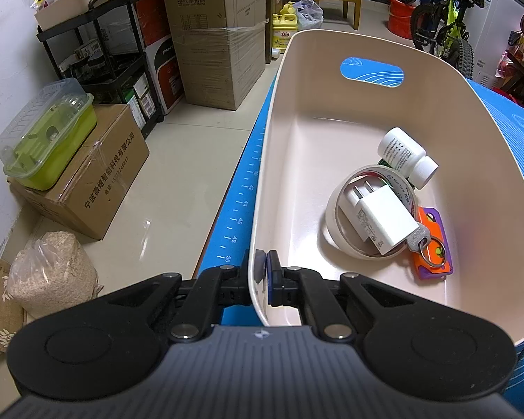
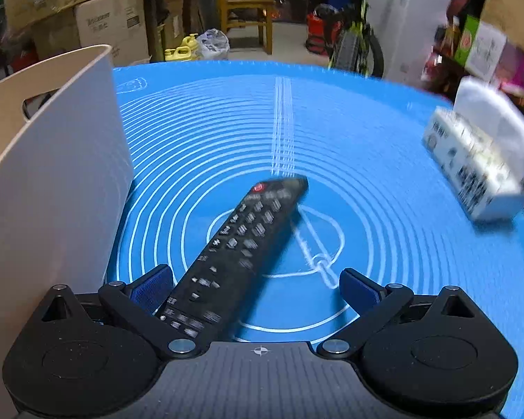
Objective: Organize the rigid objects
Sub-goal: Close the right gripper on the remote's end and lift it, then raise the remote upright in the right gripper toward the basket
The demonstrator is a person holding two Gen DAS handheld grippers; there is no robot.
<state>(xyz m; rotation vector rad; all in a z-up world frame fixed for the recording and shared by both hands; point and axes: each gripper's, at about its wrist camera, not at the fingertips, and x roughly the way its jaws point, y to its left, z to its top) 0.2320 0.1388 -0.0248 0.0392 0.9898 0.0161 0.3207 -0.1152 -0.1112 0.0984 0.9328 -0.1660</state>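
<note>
Left gripper (image 1: 263,269) clamps bin (image 1: 332,80) rim; remote (image 2: 241,255) between open right fingers (image 2: 358,288)

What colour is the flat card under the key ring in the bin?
Orange and purple; the card shows best in the left wrist view.

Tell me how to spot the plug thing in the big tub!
Find the cream plastic tub on the blue mat. At its near end a small pile sits on the floor, with a roll of masking tape lying flat. The white charger plug lies across that ring, a blocky cube with two metal prongs, unlike the round pill bottle beside it.
</note>
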